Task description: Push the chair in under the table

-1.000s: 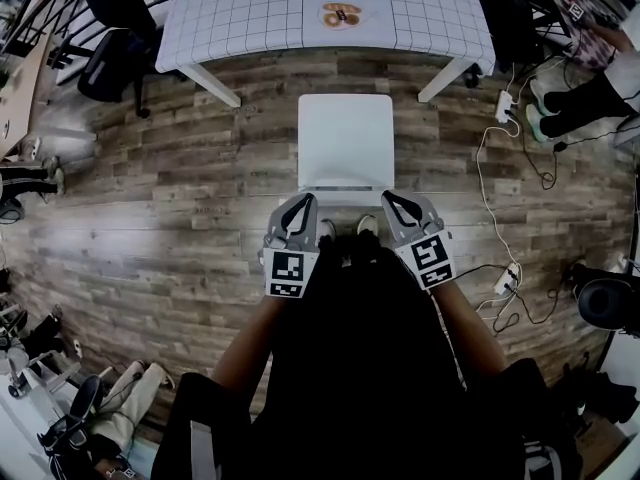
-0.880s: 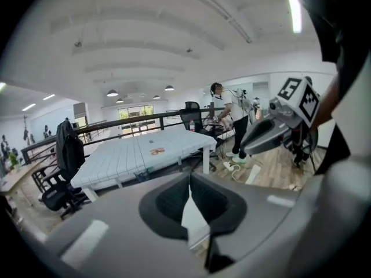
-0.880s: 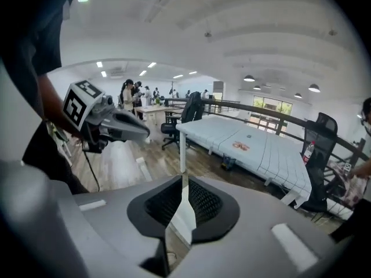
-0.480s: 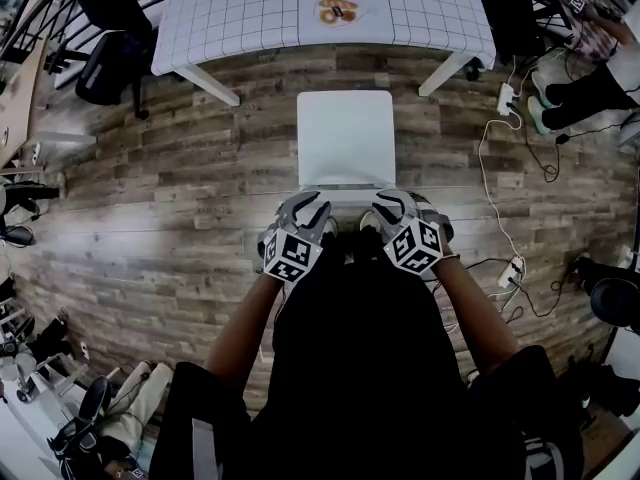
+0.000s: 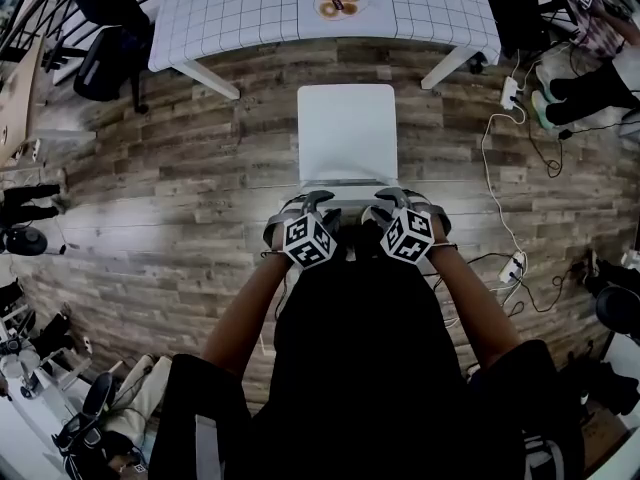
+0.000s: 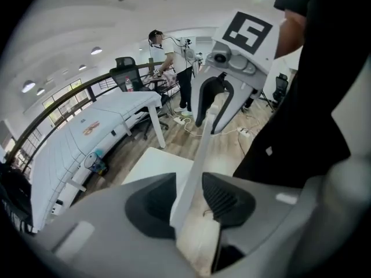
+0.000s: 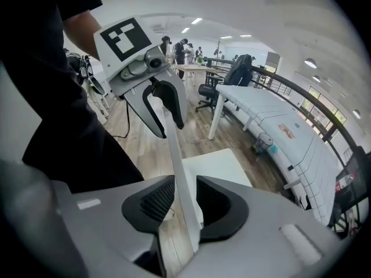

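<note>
Just lowered left tool [image 5: 312, 206], right tool [image 5: 392, 203] onto white chair backrest [image 5: 345, 185] | jaws newly apart, straddling it, unclamped | likely next: clamp, push under tabletop [image 5: 250, 8].

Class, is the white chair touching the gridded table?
Apart. The head view looks down on a strip of wooden floor that plainly separates the chair from the table.

This looks like an open-plan office or lab. Swivel chairs [image 7: 240, 71] stand under ceiling lights [image 7: 197, 21]. Power strips [image 5: 510, 93] lie across the wood floor [image 5: 180, 168].
</note>
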